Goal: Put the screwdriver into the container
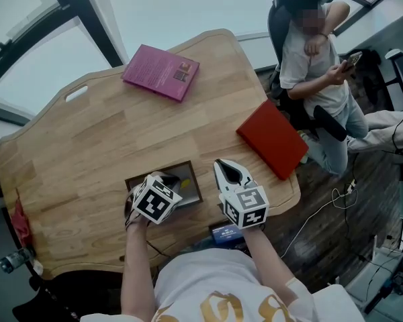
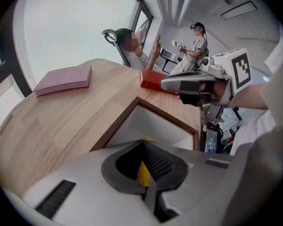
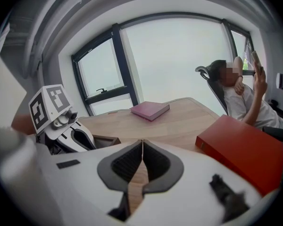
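Note:
The container (image 1: 196, 188) is a shallow box with a dark wood rim and a pale inside, near the table's front edge; its rim (image 2: 167, 113) fills the middle of the left gripper view. My left gripper (image 1: 176, 182) hangs over it, shut on a yellow part of the screwdriver (image 2: 144, 173). A bit of that yellow (image 1: 185, 180) shows above the box in the head view, and the rest of the tool is hidden by the jaws. My right gripper (image 1: 220, 164) is just right of the box, shut and holding nothing. It sees the box corner (image 3: 106, 139) at its left.
A pink book (image 1: 161, 71) lies at the table's far side. A red book (image 1: 272, 138) lies at the right edge. A person (image 1: 319, 66) sits on a chair beyond that edge. A small blue device (image 1: 226, 232) is at the table's front edge. Cables lie on the floor at the right.

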The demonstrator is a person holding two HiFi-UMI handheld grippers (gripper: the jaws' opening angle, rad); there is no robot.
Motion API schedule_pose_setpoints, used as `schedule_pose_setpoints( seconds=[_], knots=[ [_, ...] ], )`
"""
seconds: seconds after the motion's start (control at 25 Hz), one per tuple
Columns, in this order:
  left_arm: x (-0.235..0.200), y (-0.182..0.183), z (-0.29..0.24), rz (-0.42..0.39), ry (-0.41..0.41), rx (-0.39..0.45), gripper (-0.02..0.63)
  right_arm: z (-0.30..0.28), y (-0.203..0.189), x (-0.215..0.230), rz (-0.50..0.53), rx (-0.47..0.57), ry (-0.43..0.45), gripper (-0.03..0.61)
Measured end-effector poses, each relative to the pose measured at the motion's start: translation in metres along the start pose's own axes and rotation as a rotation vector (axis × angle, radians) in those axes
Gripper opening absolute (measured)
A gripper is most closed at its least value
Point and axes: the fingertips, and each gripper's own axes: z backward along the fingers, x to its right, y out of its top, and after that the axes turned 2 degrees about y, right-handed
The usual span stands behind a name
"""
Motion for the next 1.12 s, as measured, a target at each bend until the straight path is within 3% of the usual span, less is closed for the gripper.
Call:
schedule_pose_setpoints(
  seconds=[0.24,0.48,1.12],
  knots=[
    [-0.004,-0.002,0.007,-0.024,0.043,0.007,0.012,0.002,0.004,-0.005,0.003,0.014,0.007,0.032],
    [-0.001,0.009,0.020,0.091,0.022,0.103,0.012,0.008,0.008,-0.008,0.005,0.032,0.008,0.032],
    [0.001,0.012,0.048,0.186,0.091,0.230,0.012,0.028,0.030,-0.029,0.046,0.101,0.025,0.032]
  ],
)
